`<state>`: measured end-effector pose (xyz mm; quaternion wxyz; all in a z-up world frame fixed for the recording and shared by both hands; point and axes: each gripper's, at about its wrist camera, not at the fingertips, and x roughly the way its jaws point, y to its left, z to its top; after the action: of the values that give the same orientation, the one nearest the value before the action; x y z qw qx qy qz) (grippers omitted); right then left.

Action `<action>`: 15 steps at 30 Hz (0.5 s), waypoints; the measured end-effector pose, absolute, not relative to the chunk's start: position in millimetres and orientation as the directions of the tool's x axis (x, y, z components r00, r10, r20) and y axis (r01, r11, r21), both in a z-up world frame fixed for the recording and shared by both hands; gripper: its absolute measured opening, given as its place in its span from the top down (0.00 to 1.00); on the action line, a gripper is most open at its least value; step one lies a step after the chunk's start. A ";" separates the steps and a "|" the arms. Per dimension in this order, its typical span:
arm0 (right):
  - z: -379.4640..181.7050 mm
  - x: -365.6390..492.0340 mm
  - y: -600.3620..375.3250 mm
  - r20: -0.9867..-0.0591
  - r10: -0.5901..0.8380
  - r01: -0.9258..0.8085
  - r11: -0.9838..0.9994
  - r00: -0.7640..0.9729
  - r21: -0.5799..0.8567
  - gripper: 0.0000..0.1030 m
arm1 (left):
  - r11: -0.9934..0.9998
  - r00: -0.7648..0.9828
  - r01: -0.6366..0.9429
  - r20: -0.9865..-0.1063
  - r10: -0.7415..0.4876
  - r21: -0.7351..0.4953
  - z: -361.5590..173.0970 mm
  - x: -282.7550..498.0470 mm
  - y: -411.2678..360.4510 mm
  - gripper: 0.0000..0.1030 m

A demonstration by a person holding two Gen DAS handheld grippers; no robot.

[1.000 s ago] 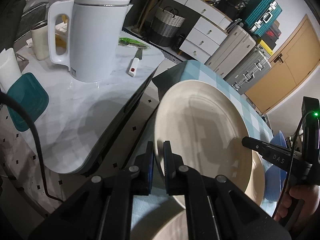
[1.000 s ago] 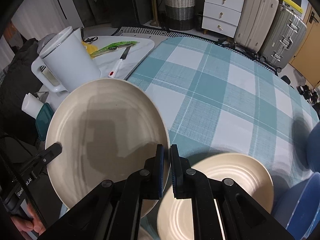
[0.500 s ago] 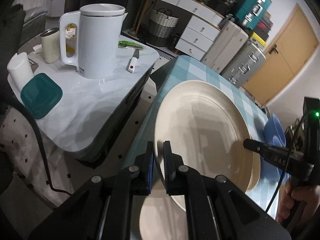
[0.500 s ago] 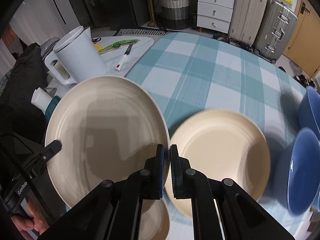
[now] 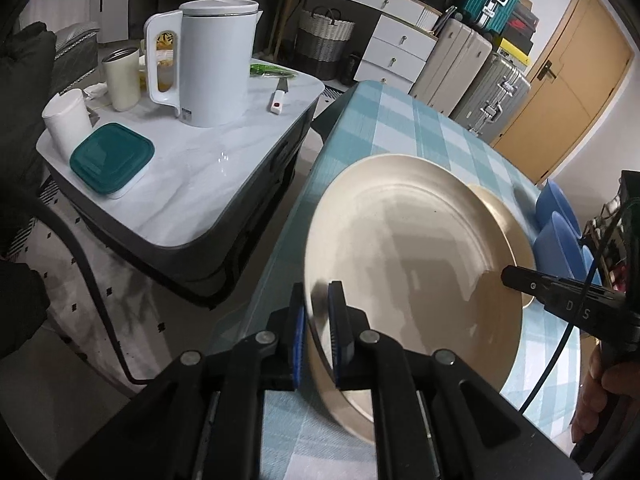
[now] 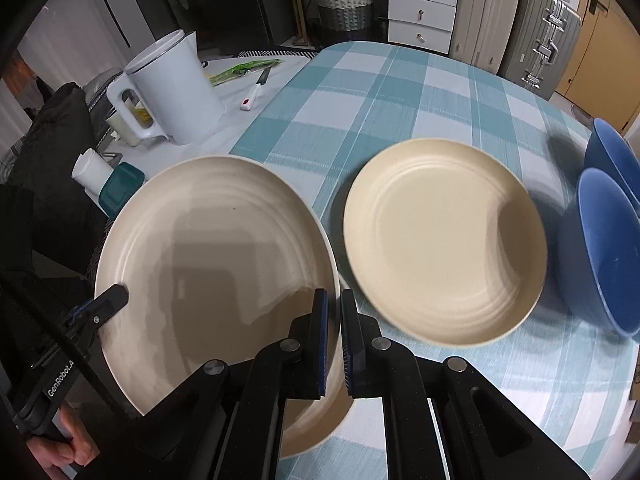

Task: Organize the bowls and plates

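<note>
Both grippers hold one large cream plate (image 5: pixel 412 264) by opposite rims, lifted above the checked table. My left gripper (image 5: pixel 318 312) is shut on its near rim. My right gripper (image 6: pixel 334 320) is shut on the plate's (image 6: pixel 216 256) right rim. A second cream plate (image 6: pixel 444 240) lies on the tablecloth to the right; it also shows behind the held plate in the left wrist view (image 5: pixel 508 216). A third cream plate (image 6: pixel 312 428) lies partly hidden under my right gripper. Two blue bowls (image 6: pixel 600 248) stand at the right edge.
The teal checked tablecloth (image 6: pixel 400 92) covers the table. A low side table (image 5: pixel 200 168) to the left holds a white kettle (image 5: pixel 212 60), a teal-lidded box (image 5: pixel 112 158), cups and a knife (image 5: pixel 278 98). Suitcases and white drawers stand behind.
The held plate has risen and the view has pulled back from the table. The second plate and the blue bowls have come fully into view to the right.
</note>
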<state>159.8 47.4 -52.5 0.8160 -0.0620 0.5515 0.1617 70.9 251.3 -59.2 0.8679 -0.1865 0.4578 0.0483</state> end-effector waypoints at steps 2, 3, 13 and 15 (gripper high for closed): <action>-55.7 153.8 47.8 -0.919 0.204 -0.333 0.939 0.337 0.086 0.95 | 0.930 0.571 -0.258 -0.818 -0.071 -0.261 -61.1 67.6 251.0 0.94; -56.9 152.2 48.7 -0.919 0.213 -0.337 0.937 0.333 0.095 0.98 | 0.934 0.568 -0.254 -0.820 -0.067 -0.252 -62.4 66.7 249.6 0.95; -80.0 144.7 59.4 -0.928 0.186 -0.351 0.934 0.323 0.065 0.98 | 0.939 0.534 -0.221 -0.838 -0.108 -0.262 -74.0 68.3 234.7 0.97; -84.3 146.5 57.4 -0.930 0.193 -0.342 0.936 0.314 0.078 0.98 | 0.951 0.529 -0.209 -0.844 -0.086 -0.227 -73.7 68.6 227.9 0.97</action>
<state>146.5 57.4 -84.3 0.8077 -0.0666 0.5619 0.1656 68.6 227.9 -73.7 0.8610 -0.1522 0.4839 0.0359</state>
